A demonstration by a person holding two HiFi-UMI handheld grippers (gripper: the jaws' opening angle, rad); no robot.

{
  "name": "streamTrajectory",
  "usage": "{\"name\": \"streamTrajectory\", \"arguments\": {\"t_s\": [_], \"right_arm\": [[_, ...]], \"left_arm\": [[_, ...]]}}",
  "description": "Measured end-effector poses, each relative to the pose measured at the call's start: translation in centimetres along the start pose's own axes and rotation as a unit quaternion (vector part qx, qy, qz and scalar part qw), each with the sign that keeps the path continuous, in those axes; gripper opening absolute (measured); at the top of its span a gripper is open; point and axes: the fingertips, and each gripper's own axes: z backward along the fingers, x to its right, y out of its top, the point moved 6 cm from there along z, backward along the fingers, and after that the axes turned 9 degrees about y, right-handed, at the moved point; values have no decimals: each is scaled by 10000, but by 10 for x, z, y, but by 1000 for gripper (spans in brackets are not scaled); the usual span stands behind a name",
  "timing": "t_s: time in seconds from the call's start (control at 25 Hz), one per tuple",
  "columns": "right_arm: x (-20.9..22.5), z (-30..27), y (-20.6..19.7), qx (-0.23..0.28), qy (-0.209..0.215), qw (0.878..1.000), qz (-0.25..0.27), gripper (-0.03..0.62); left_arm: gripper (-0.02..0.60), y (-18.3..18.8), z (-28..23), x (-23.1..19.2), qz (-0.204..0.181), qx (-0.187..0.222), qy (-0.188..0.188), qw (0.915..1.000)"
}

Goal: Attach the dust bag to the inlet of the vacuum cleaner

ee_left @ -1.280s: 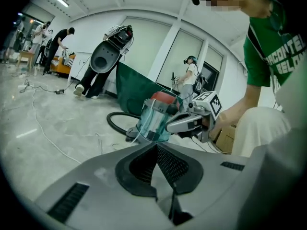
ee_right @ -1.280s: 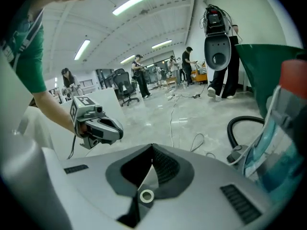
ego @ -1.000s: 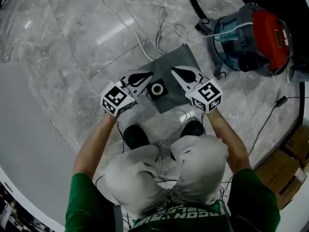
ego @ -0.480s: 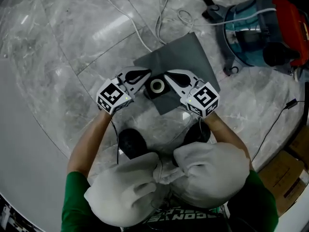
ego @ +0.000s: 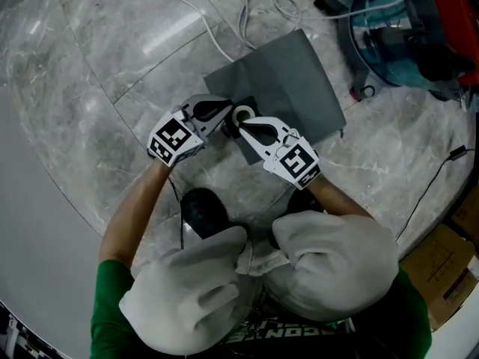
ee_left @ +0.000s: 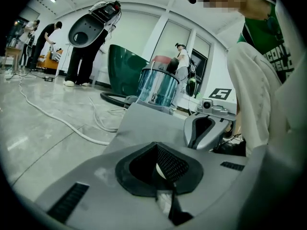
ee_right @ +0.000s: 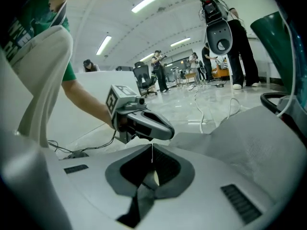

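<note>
Pickup step, nothing gripped yet. Dust bag [ego: 292, 88] lies flat on the floor [ego: 112, 88], well apart from the vacuum cleaner [ego: 404, 36]. Left tongs [ego: 226, 120] & right tongs [ego: 241, 123] are both clenched and empty, w/ tips at the bag's collar [ego: 244, 113]. Next, probably: open the tongs, pinch the collar edges, carry to the inlet.
</note>
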Motion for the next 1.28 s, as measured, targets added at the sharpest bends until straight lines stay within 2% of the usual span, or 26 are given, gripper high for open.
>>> {"name": "streamTrajectory", "arguments": {"t_s": [0.36, 0.72, 0.76, 0.84, 0.88, 1.08, 1.28], "right_arm": [[-21, -22, -29, -386, 104, 9986, 345, 11], [-28, -28, -44, -772, -221, 9919, 981, 13], [-28, -28, -47, -818, -227, 9912, 1019, 22], [-29, -29, -51, -909, -218, 9900, 1059, 103], [-30, -30, -53, -961, -235, 9892, 1085, 106], [-27, -33, -65, -1303, -603, 9796, 1406, 106], [-27, -34, -64, -1356, -929, 9741, 1552, 106]], "left_arm": [[3, -13, -7, 14, -63, -142, -132, 9998], [3, -29, -1, 13, -112, -338, 15, 9994], [3, -30, 0, 13, -127, -355, 26, 9993], [3, -33, 2, 12, -151, -403, 53, 9991], [3, -35, 3, 12, -159, -431, 68, 9989], [3, -39, 9, 12, -179, -532, 115, 9984], [3, -43, 13, 15, -228, -611, 125, 9978]]}}
